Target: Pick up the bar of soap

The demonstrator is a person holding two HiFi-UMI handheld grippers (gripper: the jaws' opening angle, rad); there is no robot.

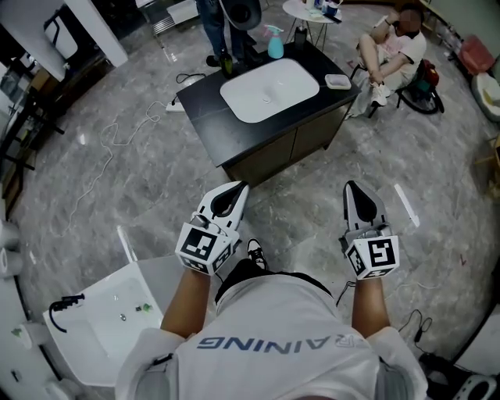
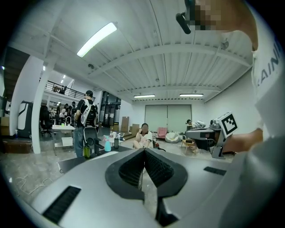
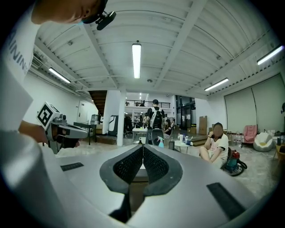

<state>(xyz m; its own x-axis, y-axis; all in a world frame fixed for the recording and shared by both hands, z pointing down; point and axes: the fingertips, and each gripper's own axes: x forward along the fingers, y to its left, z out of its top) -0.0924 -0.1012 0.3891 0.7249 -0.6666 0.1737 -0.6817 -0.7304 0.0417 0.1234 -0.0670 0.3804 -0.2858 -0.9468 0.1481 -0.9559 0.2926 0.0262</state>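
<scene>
A black cabinet (image 1: 211, 117) with a white sink basin (image 1: 269, 90) stands ahead of me across the floor. On its right corner lies a small pale rectangular dish (image 1: 338, 81); I cannot make out the soap in it at this distance. A teal bottle (image 1: 275, 43) stands at the back edge. My left gripper (image 1: 239, 188) and right gripper (image 1: 351, 187) are held out at waist height, well short of the cabinet. Both have their jaws together with nothing between them, as the left gripper view (image 2: 143, 153) and right gripper view (image 3: 142, 149) also show.
Behind the cabinet stands one person (image 1: 219, 31); another sits on the floor at its right (image 1: 394, 51). A round white table (image 1: 308, 12) is at the back. A white basin unit (image 1: 109, 320) sits at my lower left. Cables (image 1: 109, 144) trail over the marble floor.
</scene>
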